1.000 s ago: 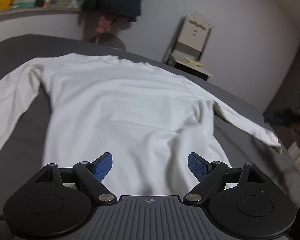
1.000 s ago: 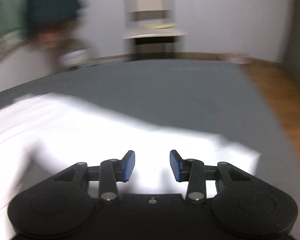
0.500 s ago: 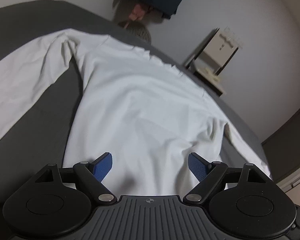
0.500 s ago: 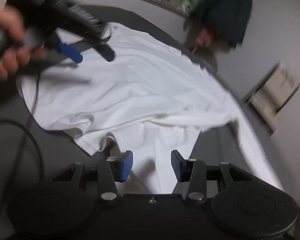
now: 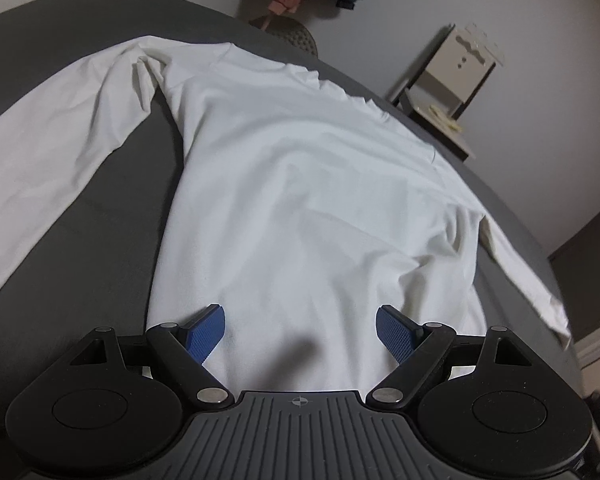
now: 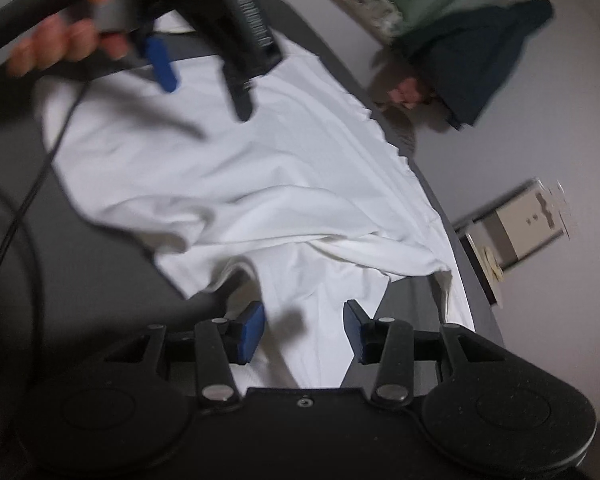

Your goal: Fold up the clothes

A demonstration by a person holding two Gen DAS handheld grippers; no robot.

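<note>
Item: white long-sleeved shirt (image 5: 300, 200). Lies spread flat on a dark grey surface (image 5: 100, 248), filling the centre of the left wrist view; one sleeve runs to the left edge of the frame, the other to the lower right. In the right wrist view the shirt (image 6: 228, 168) crosses from upper left to lower centre, with a creased fold through the middle of the frame.

Item: left gripper (image 5: 300, 330). Bottom centre of its own view, above the shirt's near edge. Blue pads (image 5: 206, 334) stand wide apart with only flat cloth seen between them; nothing gripped. Also seen blurred in the upper left of the right wrist view (image 6: 204, 80), carried by a hand (image 6: 68, 40), with a black cable (image 6: 28, 200) trailing down the left side.

Item: right gripper (image 6: 304, 330). Bottom centre of its own view, jaws partly apart over a strip of the shirt; the pads (image 6: 252, 330) do not press on the cloth.

Background: pale wall; dark garment (image 6: 480, 56) hanging at upper right of the right wrist view; small beige cabinet (image 5: 456, 72) at upper right of the left wrist view.
</note>
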